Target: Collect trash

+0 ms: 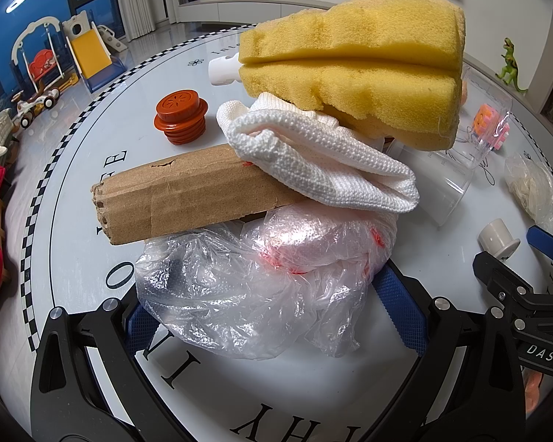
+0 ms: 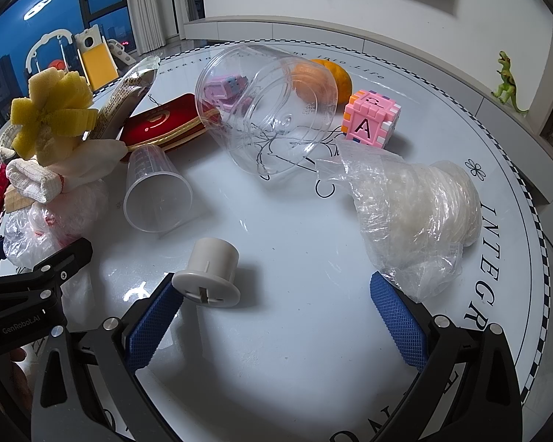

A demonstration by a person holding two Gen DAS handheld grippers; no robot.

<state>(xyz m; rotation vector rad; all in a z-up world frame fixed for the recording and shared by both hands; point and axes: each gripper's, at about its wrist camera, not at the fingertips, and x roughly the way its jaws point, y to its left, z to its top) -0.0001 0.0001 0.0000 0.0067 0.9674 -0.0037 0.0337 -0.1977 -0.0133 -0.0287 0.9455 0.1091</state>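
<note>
Left wrist view: we see left gripper (image 1: 276, 316) fingers spread around crumpled plastic bag (image 1: 261, 287), frame centre, on desk (image 1: 73, 191); grip unclear. Bag light, slippery: pinch bunched folds. Right gripper (image 2: 272, 316) wide open, empty.

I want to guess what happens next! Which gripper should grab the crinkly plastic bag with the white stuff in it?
Probably the right gripper. It is open and empty, and that plastic bag lies just past its right finger. The left gripper is already full with a bundle of trash.
</note>
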